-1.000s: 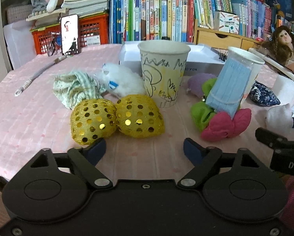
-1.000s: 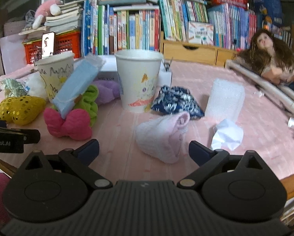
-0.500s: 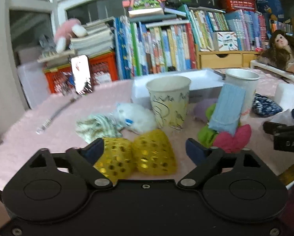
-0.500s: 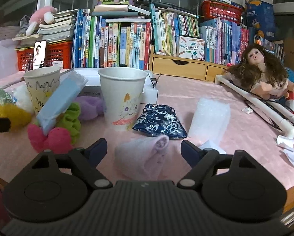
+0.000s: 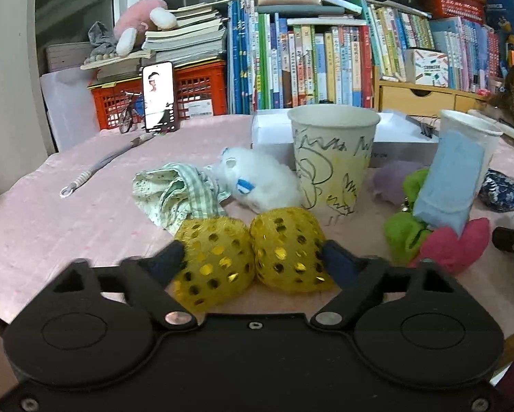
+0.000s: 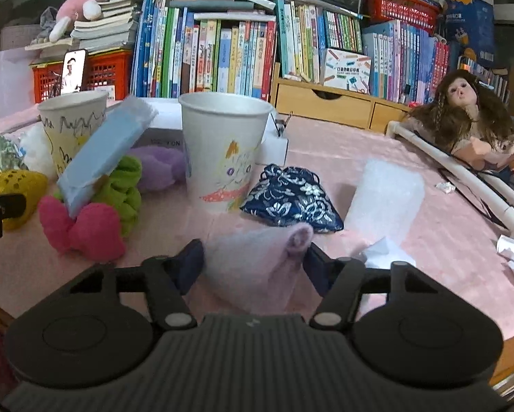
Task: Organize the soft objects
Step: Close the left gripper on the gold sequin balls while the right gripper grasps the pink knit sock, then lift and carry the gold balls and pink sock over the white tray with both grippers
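The left gripper (image 5: 251,255) has just been closing, and its dark blue pads now press against the outer sides of the yellow sequinned bow (image 5: 250,249), which lies on the pink tablecloth (image 5: 68,219) in front of the scribbled paper cup (image 5: 332,158); a second ago the same bow lay clear ahead of the wide-spread jaws. The right gripper (image 6: 253,264) has likewise been closing: its pads touch both sides of the rolled pink cloth (image 6: 257,264), which a moment earlier sat loose between fingers set far apart. Both soft things still rest on the table, so I judge the two grasps are just made and the lift toward a cup comes next; the bow is wide and squashy, so it may bulge or slip. The second paper cup (image 6: 224,151), with a crayon drawing, stands just behind the pink cloth, beside a dark blue drawstring pouch (image 6: 291,202). Other soft pieces crowd the middle: a pink bow (image 6: 81,226), a green one (image 6: 126,189), a pale blue packet (image 6: 99,158) leaning on them, a white fluffy toy (image 5: 257,182) and a checked cloth (image 5: 178,195). Behind the table run shelves of books (image 5: 308,65), a red crate (image 5: 188,92), and a propped phone (image 5: 158,98); a doll (image 6: 469,120) lies at the right.
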Available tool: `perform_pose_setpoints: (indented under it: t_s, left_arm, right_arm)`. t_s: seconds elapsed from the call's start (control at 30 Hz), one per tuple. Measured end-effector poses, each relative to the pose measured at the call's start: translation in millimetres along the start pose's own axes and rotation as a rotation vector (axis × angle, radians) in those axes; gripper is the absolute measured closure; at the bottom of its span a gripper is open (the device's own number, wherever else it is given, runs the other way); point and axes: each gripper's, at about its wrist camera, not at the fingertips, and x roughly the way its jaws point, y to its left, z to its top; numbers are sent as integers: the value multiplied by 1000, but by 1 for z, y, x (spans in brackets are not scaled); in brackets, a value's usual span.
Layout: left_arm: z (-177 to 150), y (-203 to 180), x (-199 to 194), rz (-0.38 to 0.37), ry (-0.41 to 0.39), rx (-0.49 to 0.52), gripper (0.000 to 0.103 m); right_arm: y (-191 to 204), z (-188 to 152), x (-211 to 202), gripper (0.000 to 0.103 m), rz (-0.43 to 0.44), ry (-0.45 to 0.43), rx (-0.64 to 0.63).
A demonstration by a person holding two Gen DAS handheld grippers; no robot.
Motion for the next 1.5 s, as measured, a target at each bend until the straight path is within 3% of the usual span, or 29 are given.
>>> perform_pose_setpoints:
  t_s: [0.2, 0.33, 0.37, 0.4, 0.5, 0.8, 0.87, 0.93, 0.97, 1.0, 1.1, 1.2, 1.3, 1.37, 1.5]
  left_arm:
    - [4, 1, -14, -5, -36, 21, 60]
    - [11, 0, -25, -16, -63, 34, 69]
    - [12, 0, -25, -24, -61, 35, 87]
    - [12, 1, -25, -40, -50, 27, 90]
    - [12, 3, -21, -50, -20, 6, 90]
    - [16, 4, -24, -49, -27, 4, 90]
    - [16, 4, -24, -47, -32, 13, 83]
    - [14, 4, -27, -31, -54, 9, 63]
    - [13, 4, -28, -4, -68, 6, 37]
    - [11, 4, -29, 23, -84, 5, 18]
    - [6, 5, -29, 79, -130, 35, 11]
    - [3, 10, -15, 85, -60, 12, 6]
    - [2, 19, -4, -7, 14, -103, 3]
    - [0, 20, 0, -19, 3, -135, 0]
    - [-4, 8, 20, 64, 31, -65, 1]
  right_arm:
    - [-8, 4, -5, 48, 46, 7, 62]
    - [-9, 9, -12, 48, 52, -15, 68]
    - [-10, 10, -14, 48, 56, -21, 72]
    - [-10, 12, -16, 48, 58, -26, 74]
    - [-10, 15, -19, 48, 54, -43, 74]
    - [-12, 18, -22, 48, 49, -56, 81]
    - [-12, 18, -23, 48, 50, -59, 79]
    - [-11, 18, -23, 48, 50, -60, 74]
    - [-11, 18, -23, 48, 49, -59, 72]
    - [-10, 17, -23, 48, 48, -58, 71]
    - [-9, 17, -22, 48, 49, -52, 69]
    - [-9, 16, -20, 48, 48, -43, 71]
    - [-9, 15, -17, 47, 48, -34, 74]
    - [-8, 14, -16, 47, 47, -30, 71]
    - [-7, 13, -14, 47, 51, -22, 70]
